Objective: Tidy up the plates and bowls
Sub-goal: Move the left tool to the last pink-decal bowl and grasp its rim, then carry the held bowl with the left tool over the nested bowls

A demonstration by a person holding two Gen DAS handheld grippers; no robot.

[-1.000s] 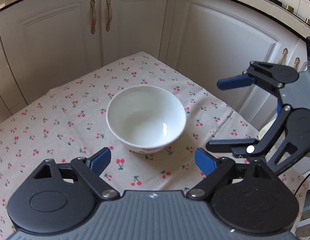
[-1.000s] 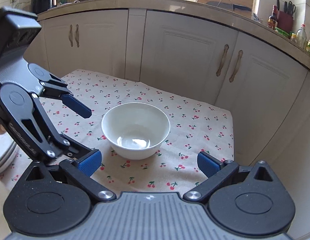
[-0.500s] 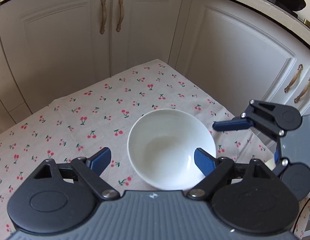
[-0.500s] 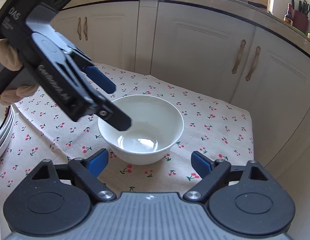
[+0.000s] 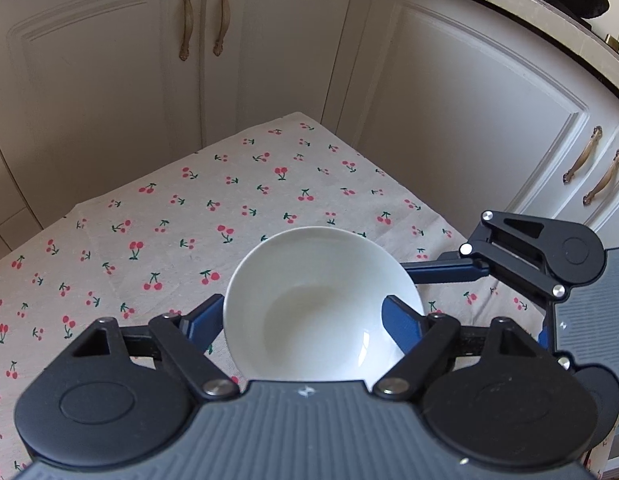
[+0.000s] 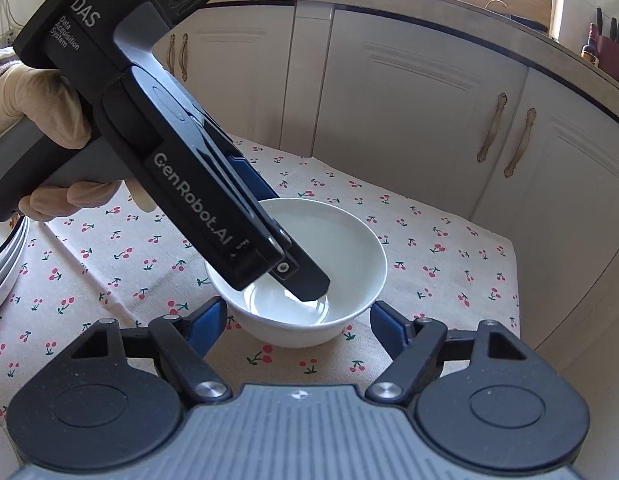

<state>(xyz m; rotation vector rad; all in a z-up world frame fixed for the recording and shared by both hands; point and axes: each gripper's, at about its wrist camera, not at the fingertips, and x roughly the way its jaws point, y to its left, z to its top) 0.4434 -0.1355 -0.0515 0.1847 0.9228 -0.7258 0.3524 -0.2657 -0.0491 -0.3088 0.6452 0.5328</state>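
A white bowl (image 5: 321, 300) stands upright on the cherry-print tablecloth (image 5: 169, 216). My left gripper (image 5: 305, 320) is open and reaches down over the bowl, one finger outside its left wall and one inside near the right rim. In the right wrist view the left gripper's body (image 6: 197, 200) slants down into the bowl (image 6: 341, 248). My right gripper (image 6: 297, 320) is open and empty, its fingers level with the bowl's near side, apart from it. It shows at the right in the left wrist view (image 5: 445, 272).
A stack of white plates (image 6: 5, 264) sits at the left edge of the table. White kitchen cabinets (image 5: 269, 60) close off the far sides of the table. The table's far corner (image 5: 305, 120) and right edge (image 6: 513, 264) are near the bowl.
My left gripper has moved forward and down over the bowl, so its fingers now straddle the right wall. My right gripper has come slightly closer to the bowl.
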